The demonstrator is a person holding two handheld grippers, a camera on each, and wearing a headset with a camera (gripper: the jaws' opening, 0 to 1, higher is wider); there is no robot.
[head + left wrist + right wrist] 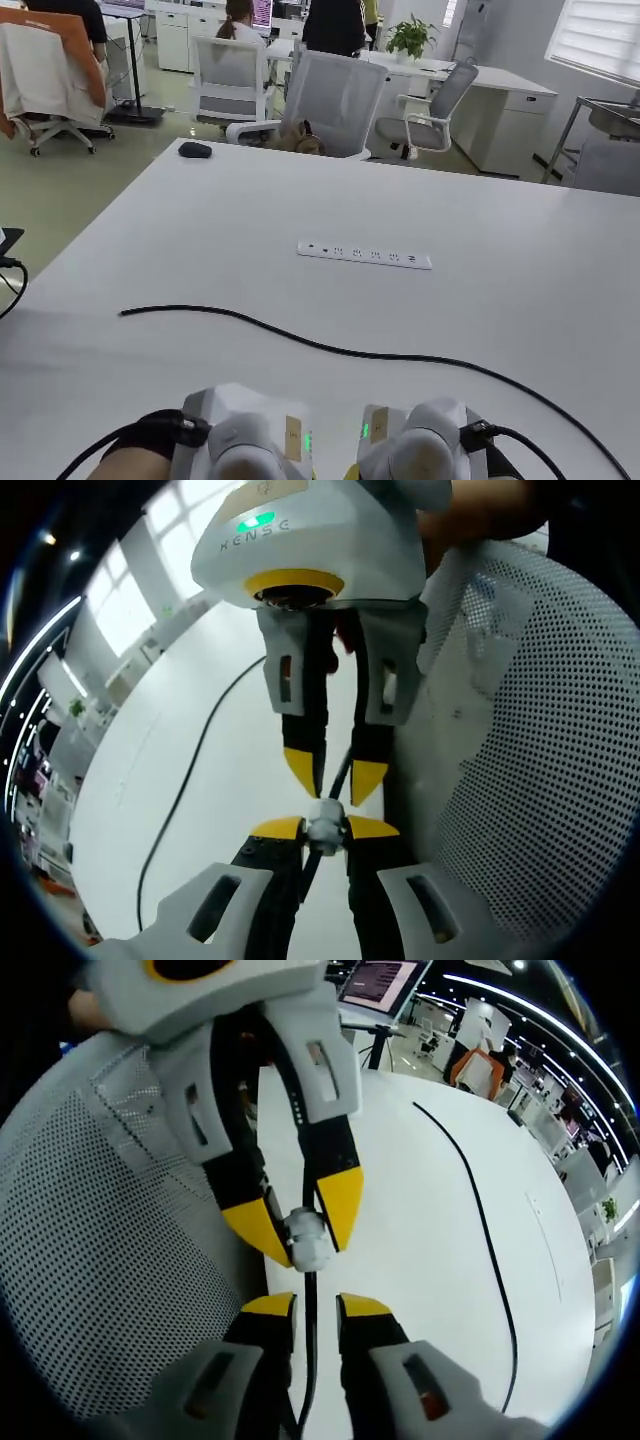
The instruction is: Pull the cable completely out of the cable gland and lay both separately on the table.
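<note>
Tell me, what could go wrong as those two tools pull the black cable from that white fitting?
The right gripper has its jaws sitting loosely round the cable, so they may slide instead of pulling. The left gripper pinches the small gland only at its tips; a tug might pop it free. The cable's long tail could sweep into the power strip.

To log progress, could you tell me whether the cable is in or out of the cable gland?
In: the black cable runs straight into the white cable gland, which sits between the jaws of the left gripper.
</note>
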